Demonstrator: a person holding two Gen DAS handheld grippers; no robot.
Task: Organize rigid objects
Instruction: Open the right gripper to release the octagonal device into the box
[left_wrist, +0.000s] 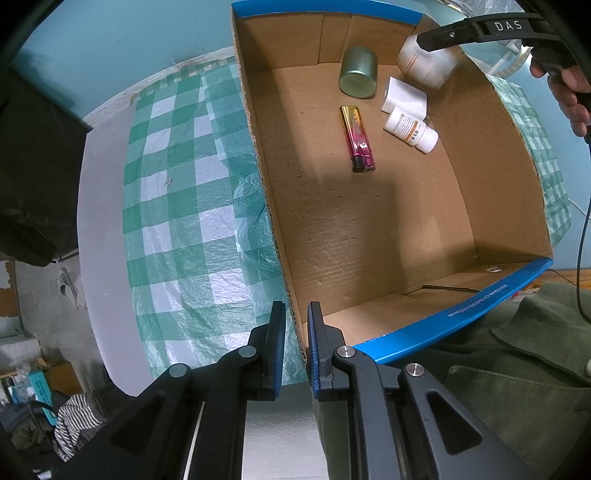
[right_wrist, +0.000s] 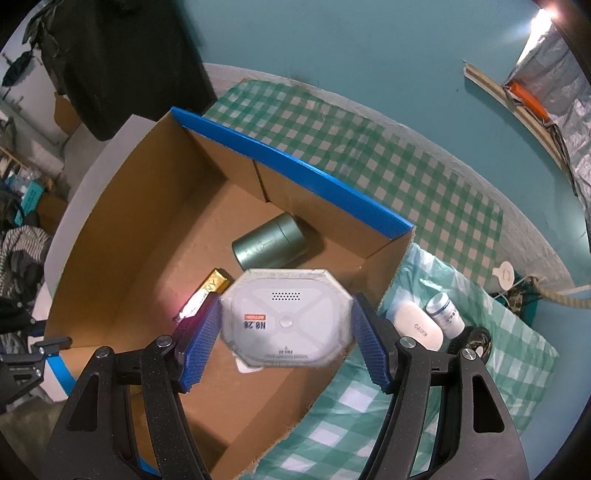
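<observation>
- A cardboard box with blue-edged end walls is seen on a green-checked cloth.
- The left gripper is clamped on the box's side wall near the 6 o'clock corner, one finger outside and one inside.
- The right gripper is closed on a translucent jar, held above the box; its flat end, marked "NO.28", faces the right wrist camera.
- In the left view the jar is seen at 1 o'clock, over the far right corner of the box.
- On the box floor: a green tin on its side at 12 o'clock, a pink-and-gold lighter near it, a white pill bottle touching a white paper roll.
- Outside the box, at 3 o'clock in the right view, a white case and a small white bottle lie side by side on the cloth.
</observation>
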